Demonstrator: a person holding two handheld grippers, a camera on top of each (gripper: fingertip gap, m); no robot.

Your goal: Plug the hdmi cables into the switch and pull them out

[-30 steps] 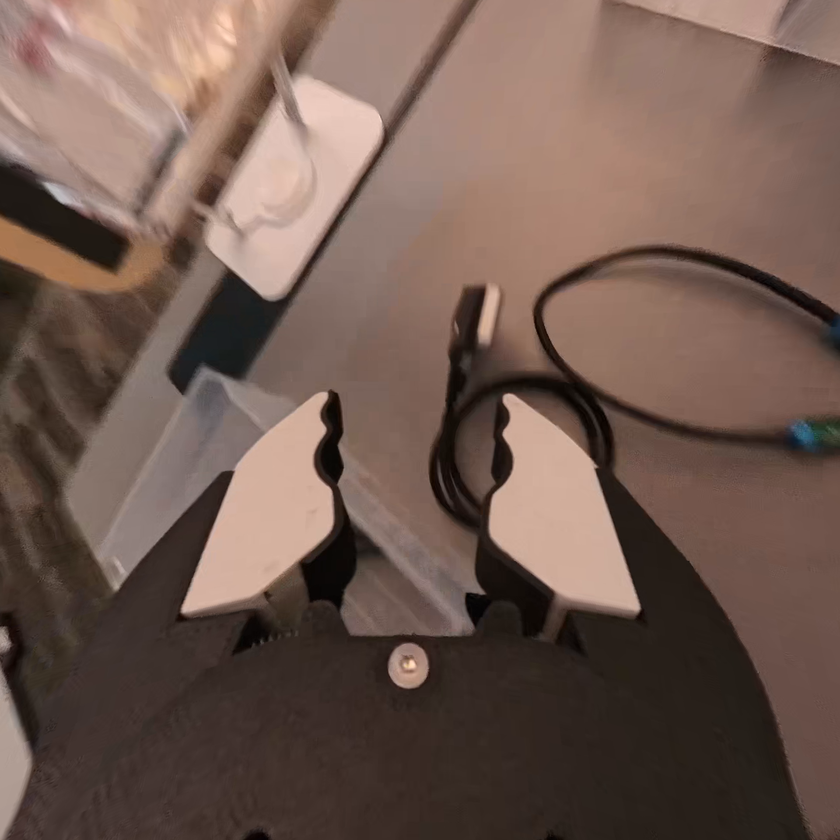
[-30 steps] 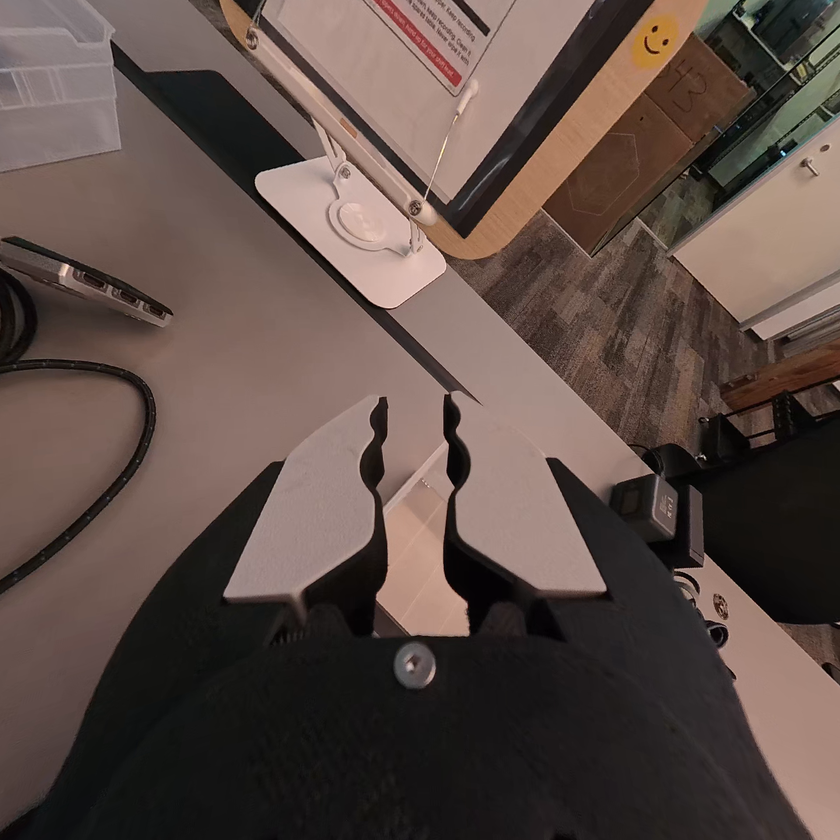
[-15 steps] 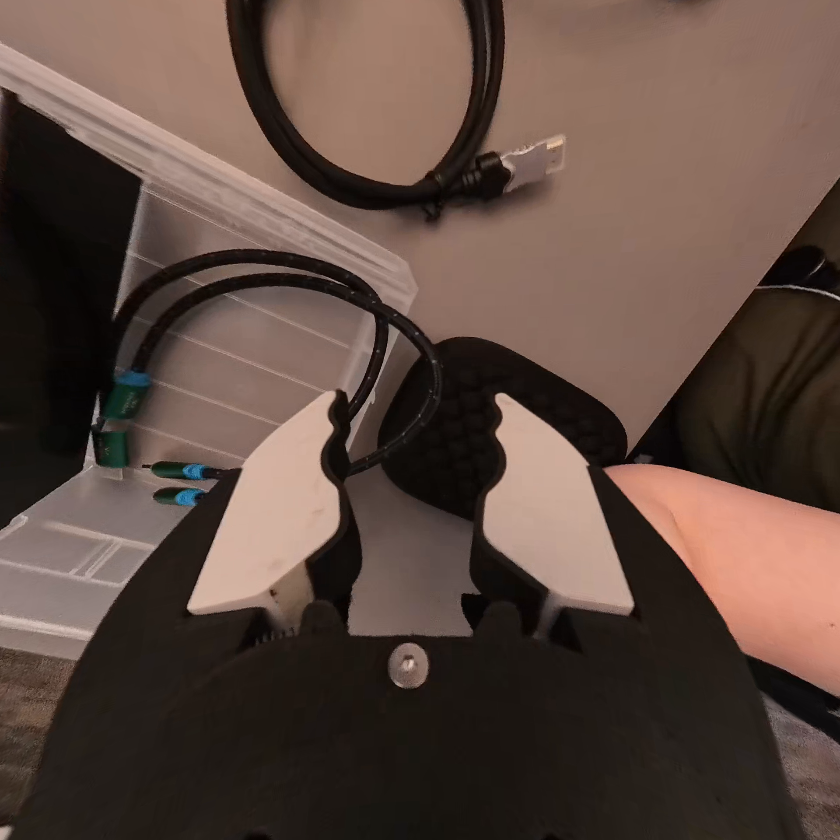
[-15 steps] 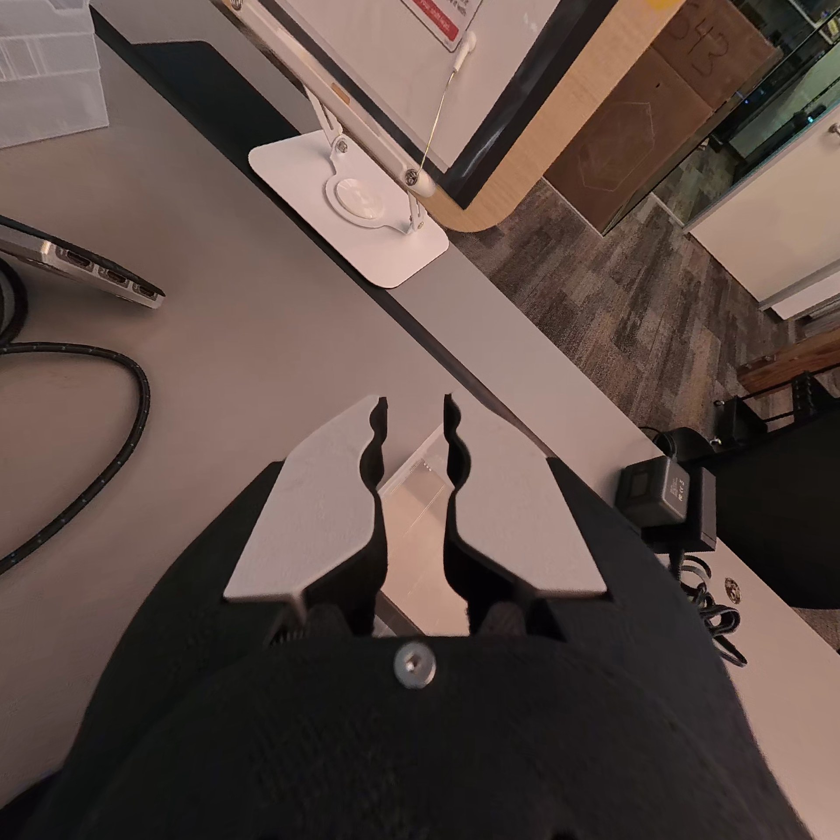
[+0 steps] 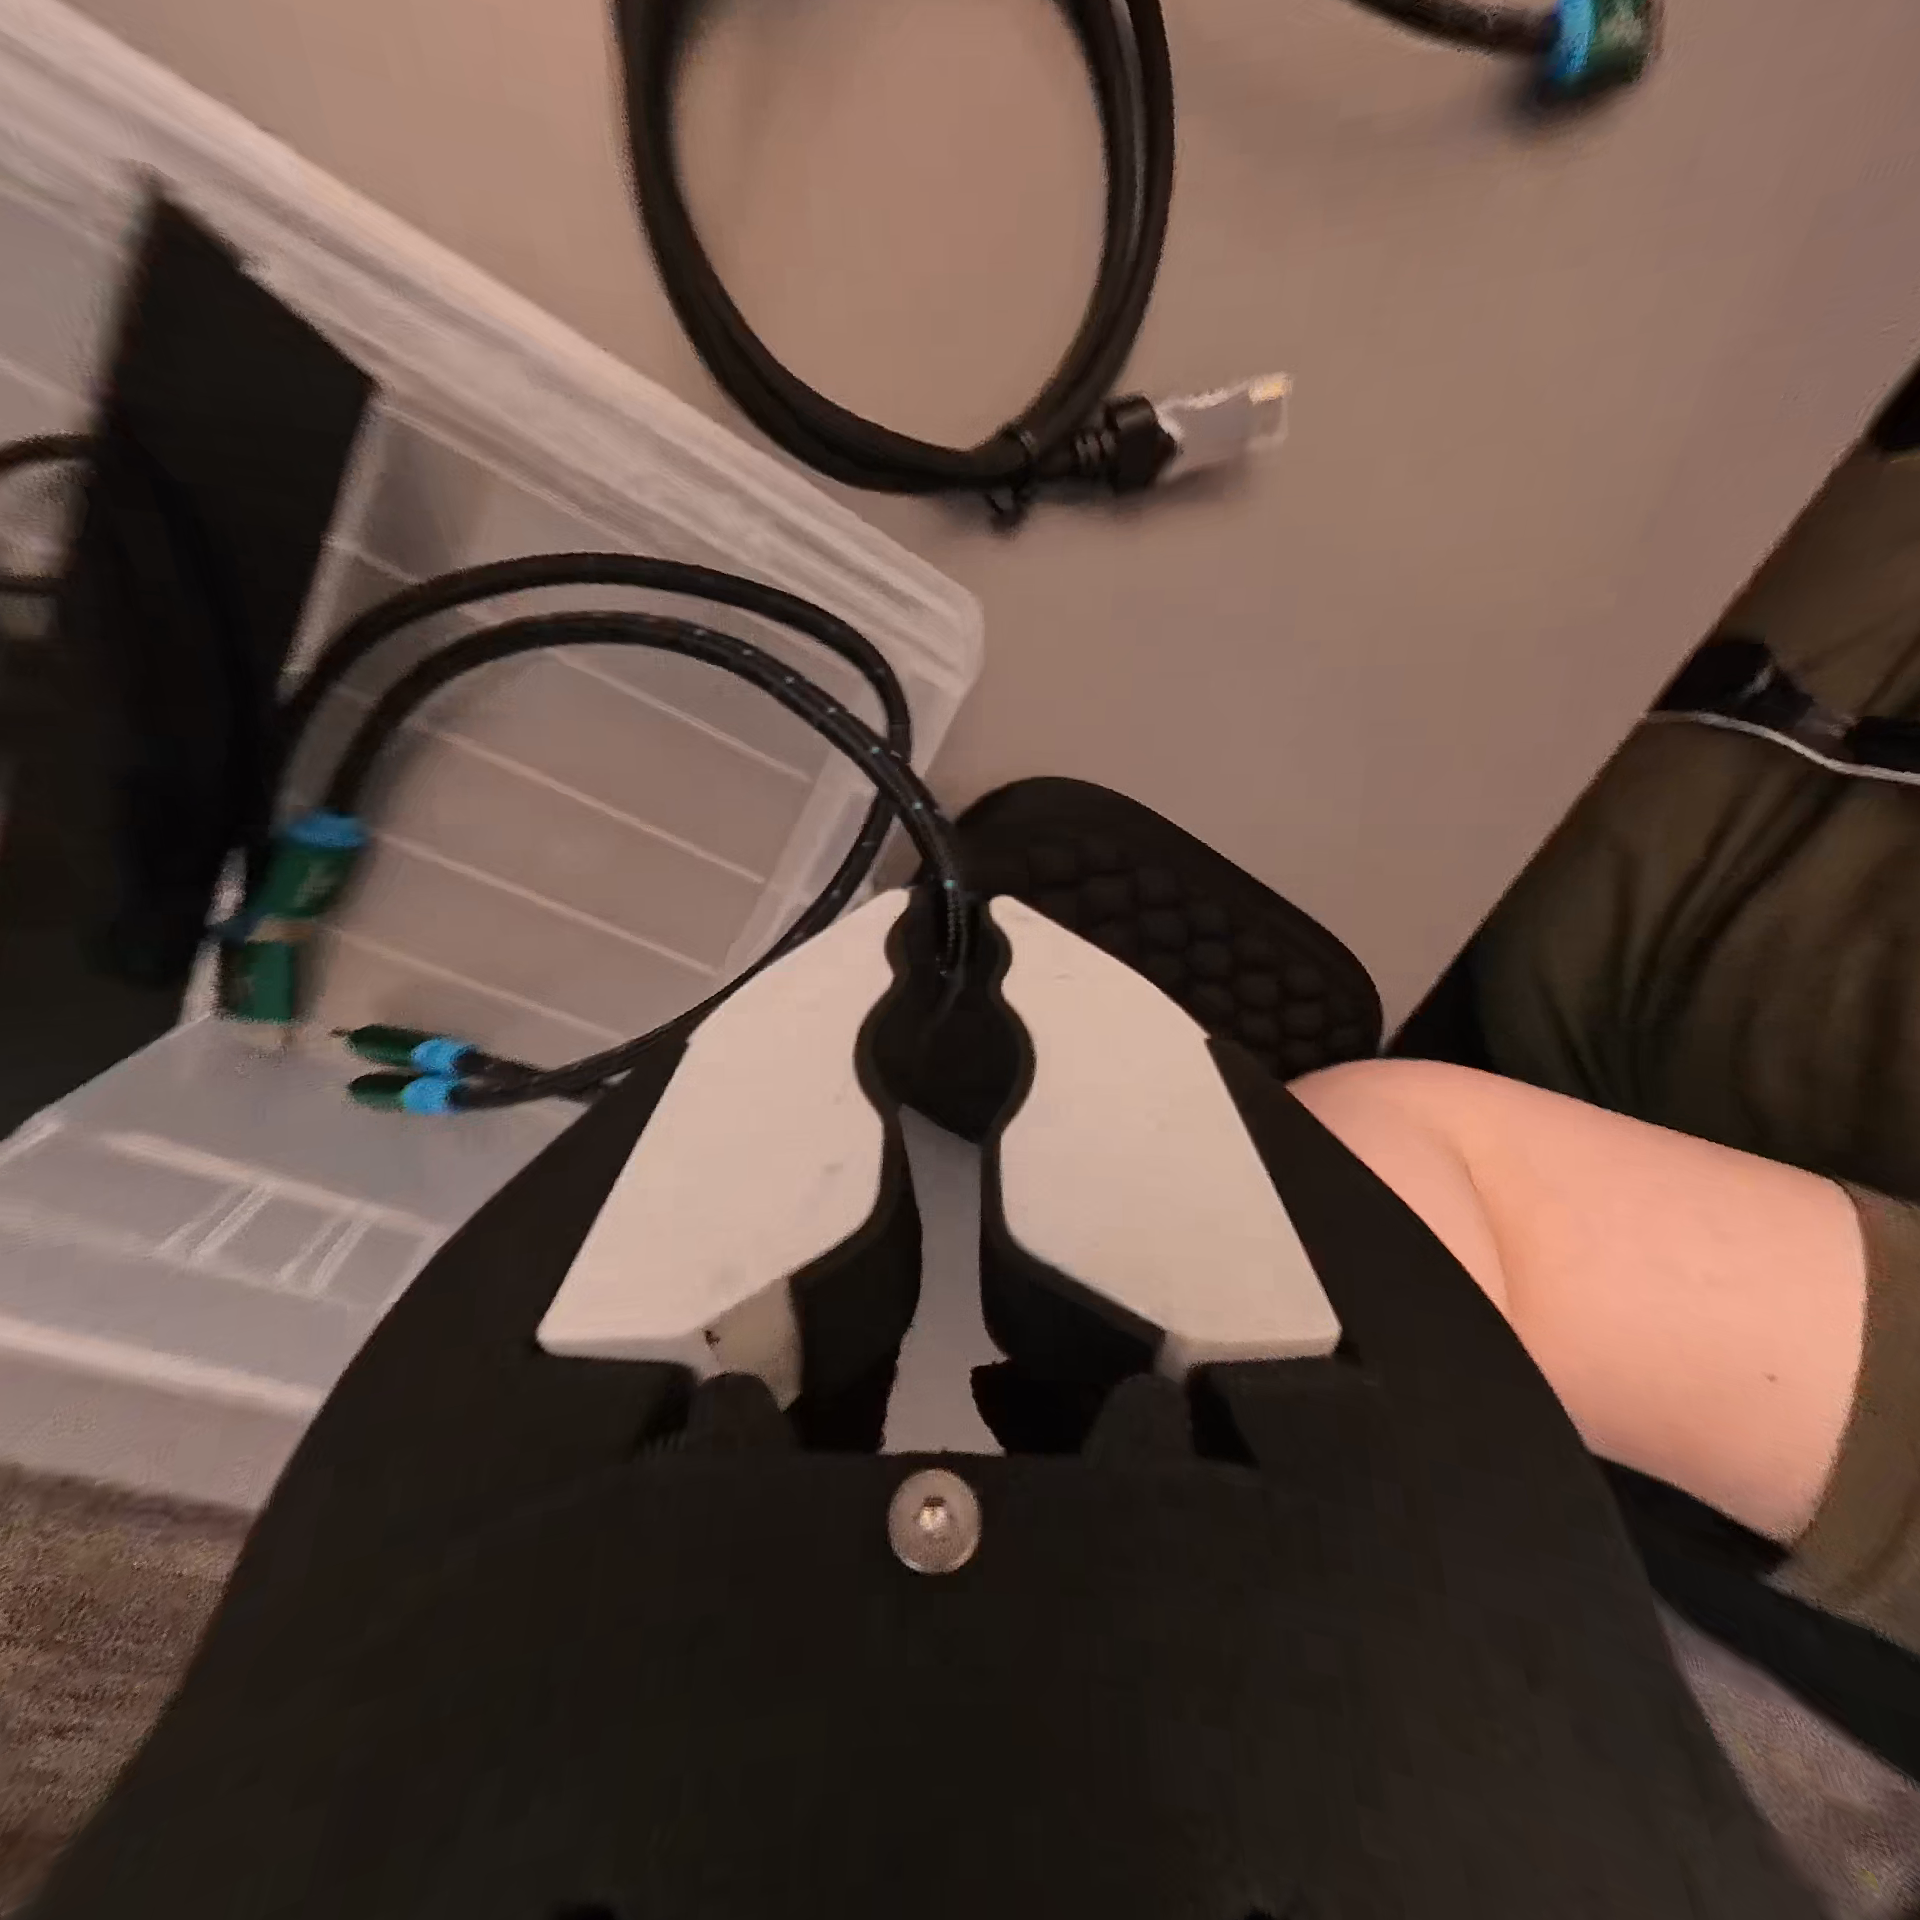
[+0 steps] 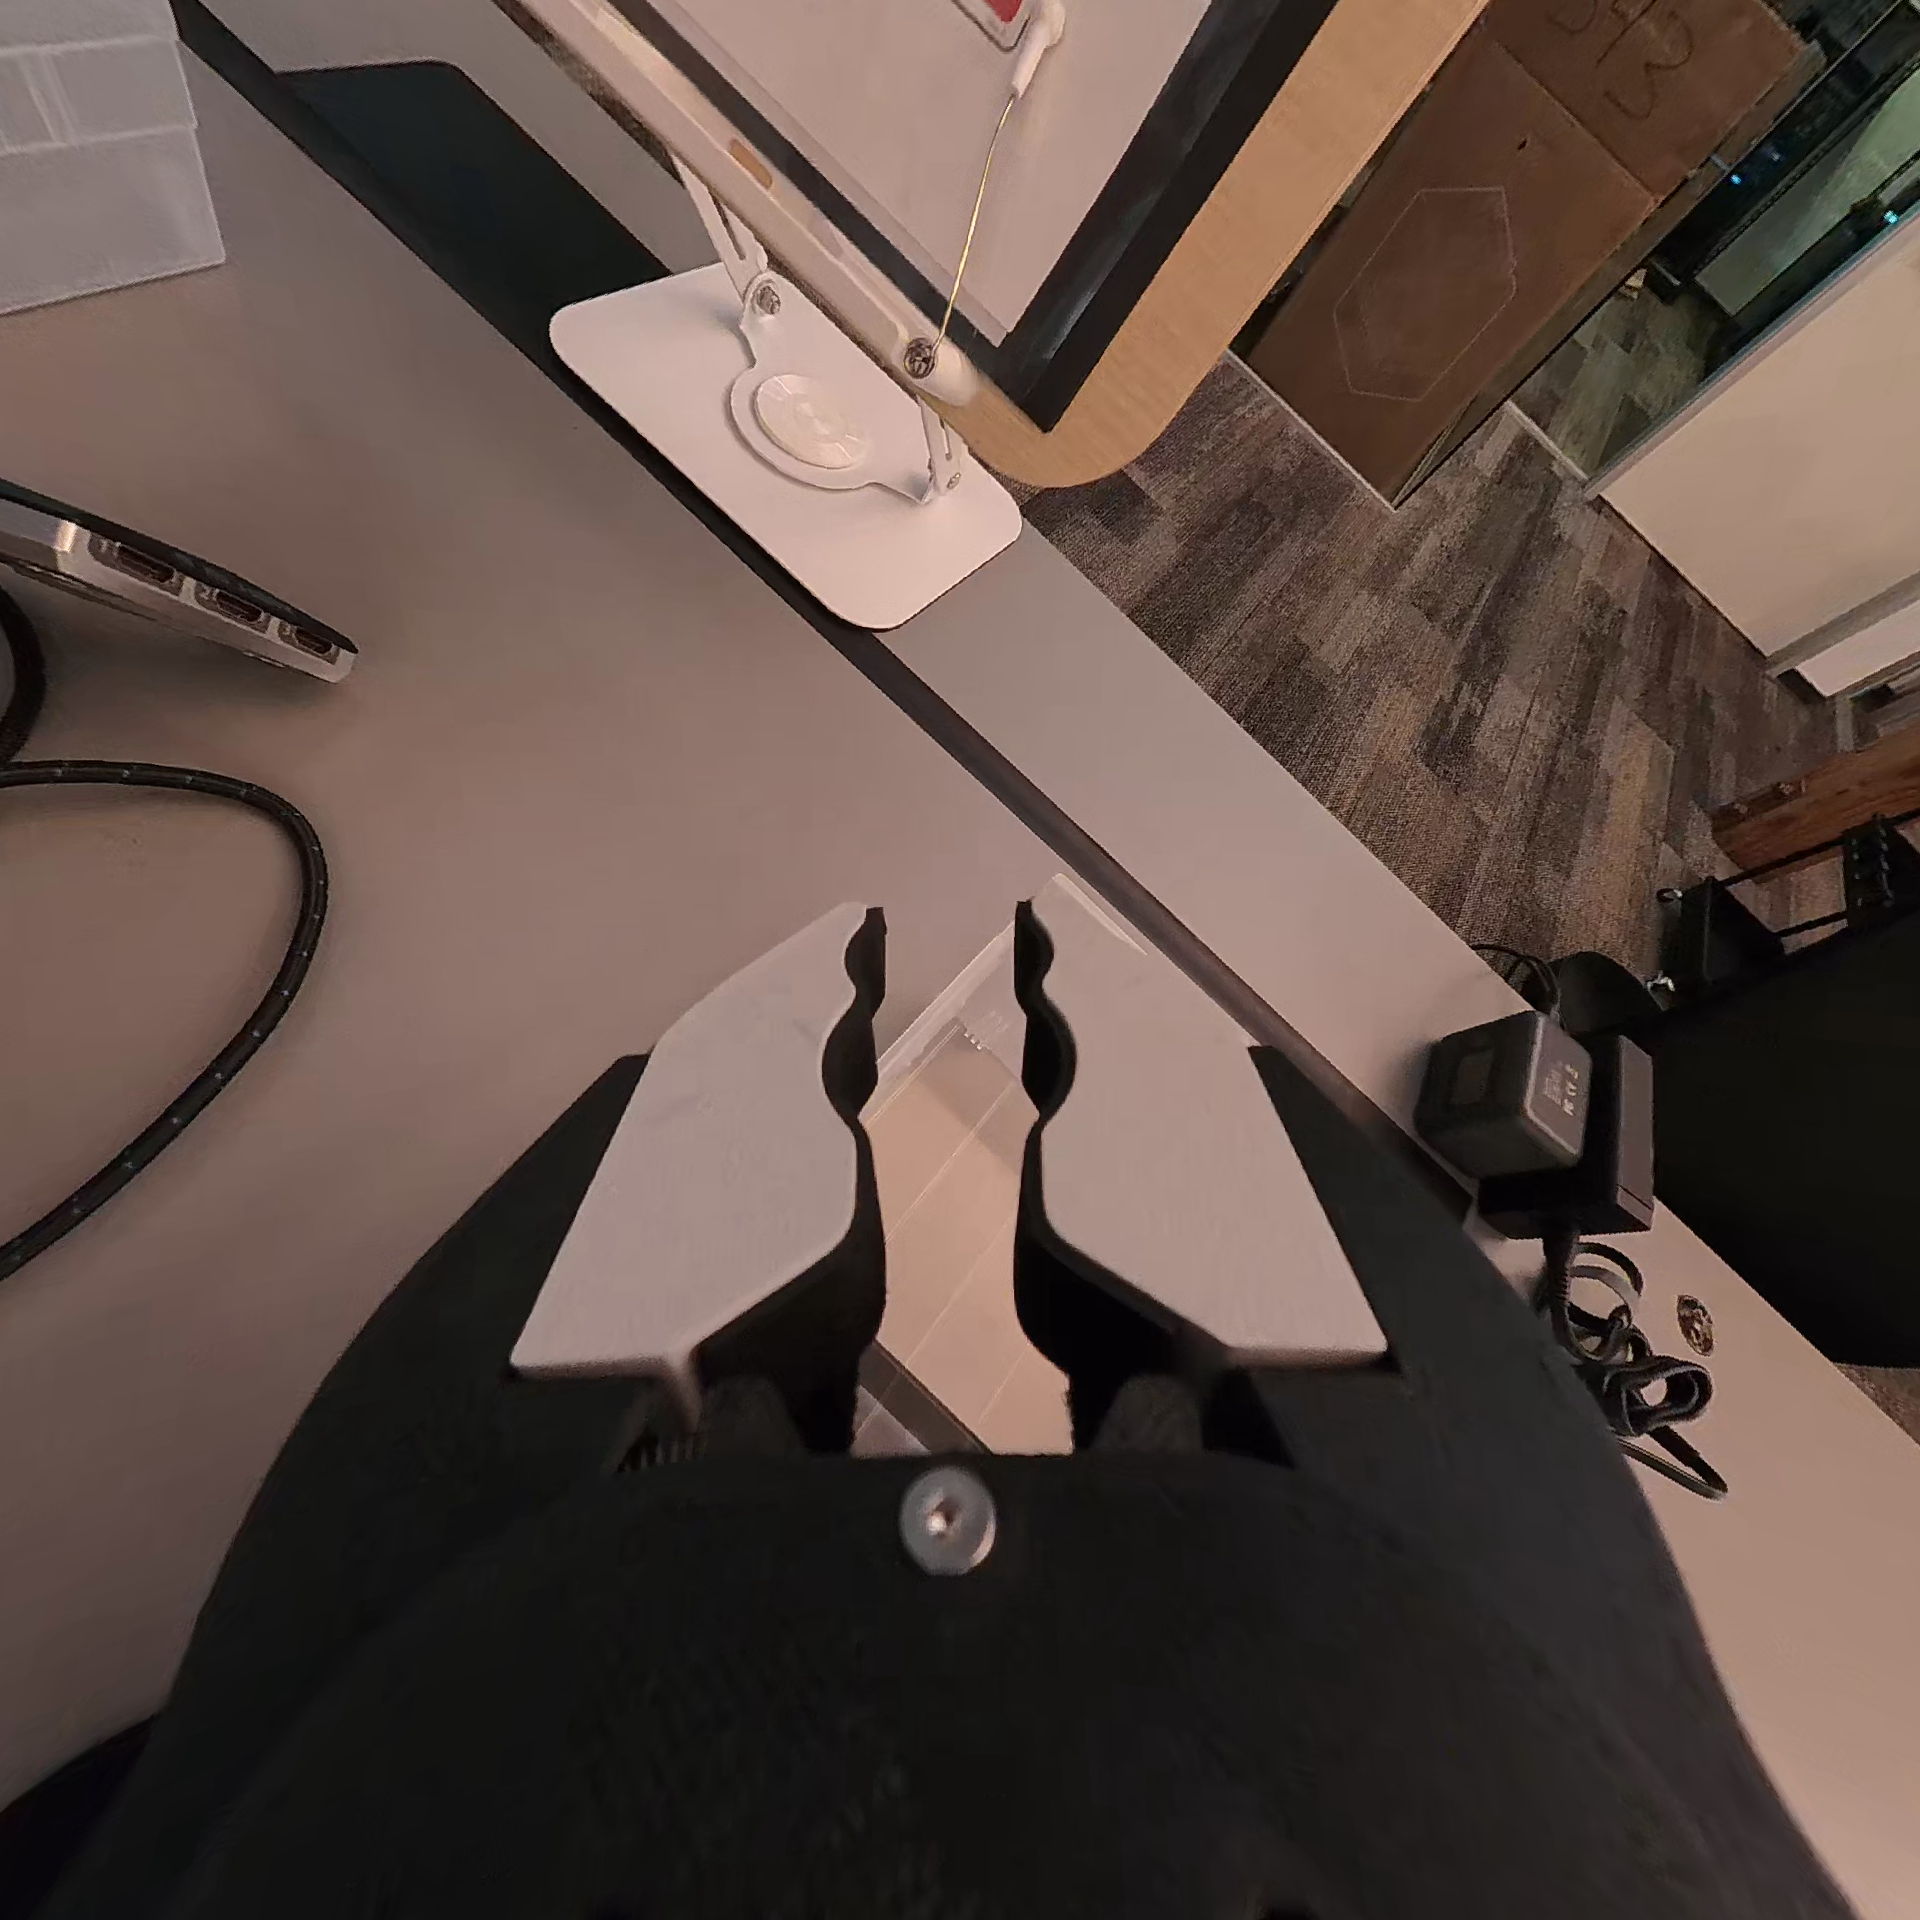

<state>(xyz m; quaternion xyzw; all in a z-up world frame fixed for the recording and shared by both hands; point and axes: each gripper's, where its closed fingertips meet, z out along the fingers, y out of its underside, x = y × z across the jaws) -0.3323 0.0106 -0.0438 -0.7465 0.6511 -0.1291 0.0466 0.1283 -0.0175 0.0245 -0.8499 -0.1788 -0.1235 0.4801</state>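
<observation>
My left gripper (image 5: 951,920) is shut on two black braided HDMI cables (image 5: 727,613) that arch out of a clear plastic bin (image 5: 644,790). Their blue-and-green plugs (image 5: 416,1075) lie in the bin. A smooth black cable with a silver plug (image 5: 1216,421) lies coiled on the grey table (image 5: 1351,260). Another blue-green plug (image 5: 1579,42) shows at the top edge. My right gripper (image 6: 948,920) is slightly open and empty above the table. The silver HDMI switch (image 6: 197,597) lies to its far left, ports facing me, with a braided cable (image 6: 281,987) near it.
A black honeycomb pad (image 5: 1195,935) lies under the left fingertips. A person's arm (image 5: 1610,1299) is at the right. A white stand (image 6: 790,447) holds a screen at the table's back edge. A clear box (image 6: 966,1143) sits under the right gripper. A black power adapter (image 6: 1527,1112) lies right.
My left gripper swung from the table to the bin and closed on the braided cables. My right gripper stayed equally open and drifted only slightly.
</observation>
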